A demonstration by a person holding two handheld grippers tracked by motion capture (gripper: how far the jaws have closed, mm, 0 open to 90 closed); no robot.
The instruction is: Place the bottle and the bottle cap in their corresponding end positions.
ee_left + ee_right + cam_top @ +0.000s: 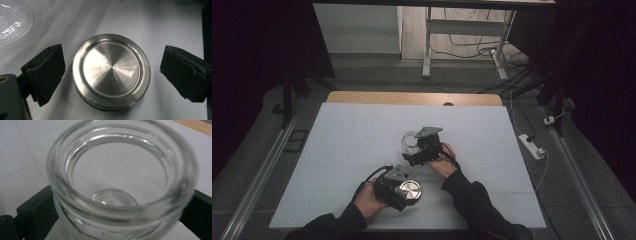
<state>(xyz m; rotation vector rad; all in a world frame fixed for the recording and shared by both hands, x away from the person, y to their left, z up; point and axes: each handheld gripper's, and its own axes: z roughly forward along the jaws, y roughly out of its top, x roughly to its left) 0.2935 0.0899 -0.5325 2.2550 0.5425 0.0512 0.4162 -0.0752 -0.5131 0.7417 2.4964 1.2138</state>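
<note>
White table (342,150), left tool (112,67) spread around metal lid (111,71), right tool (112,220) pinching glass jar (120,175), base cut off

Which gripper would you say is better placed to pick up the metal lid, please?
Left: the left gripper has open jaws either side of the metal lid; the right gripper holds the glass jar.

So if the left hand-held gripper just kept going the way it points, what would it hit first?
Probably the metal lid: it lies between the open jaws of the left hand-held gripper, straight ahead, on the table.
</note>
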